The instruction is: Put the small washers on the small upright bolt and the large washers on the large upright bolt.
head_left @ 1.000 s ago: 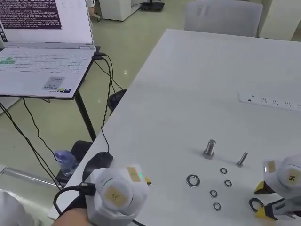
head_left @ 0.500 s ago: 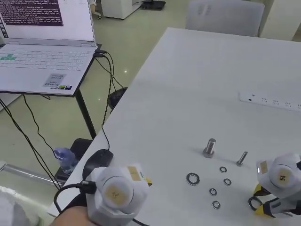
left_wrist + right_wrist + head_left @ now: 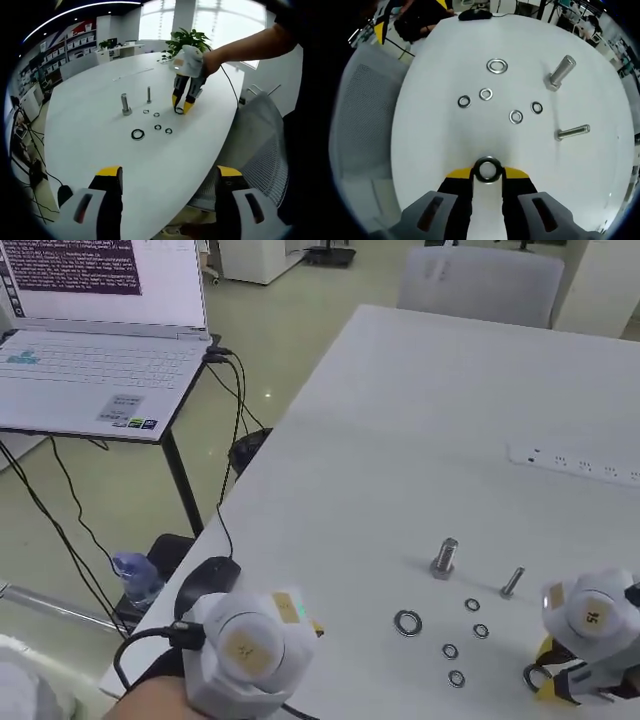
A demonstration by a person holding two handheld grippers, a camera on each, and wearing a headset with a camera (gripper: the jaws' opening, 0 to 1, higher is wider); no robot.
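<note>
The large bolt (image 3: 445, 558) and the small bolt (image 3: 512, 582) stand upright on the white table (image 3: 400, 440). In front of them lie a large washer (image 3: 398, 622) and several small washers (image 3: 481, 631). My right gripper (image 3: 545, 682) points down at the table's near right, its yellow-tipped jaws shut on a second large washer (image 3: 476, 169) that rests on the table. From the right gripper view the large bolt (image 3: 560, 72) and small bolt (image 3: 572, 132) lie ahead. My left gripper (image 3: 167, 175) hangs wide open off the table's near edge, far from the washers (image 3: 137, 134).
A white power strip (image 3: 575, 462) lies at the table's far right. A black mouse (image 3: 205, 585) sits at the near left corner, with cables beside it. A laptop (image 3: 90, 370) stands on a side stand to the left. A grey chair (image 3: 480, 285) is at the far end.
The right gripper has shifted a little to the left and stands more upright over the large washer. The left gripper has stayed put. The head camera has drifted slightly.
</note>
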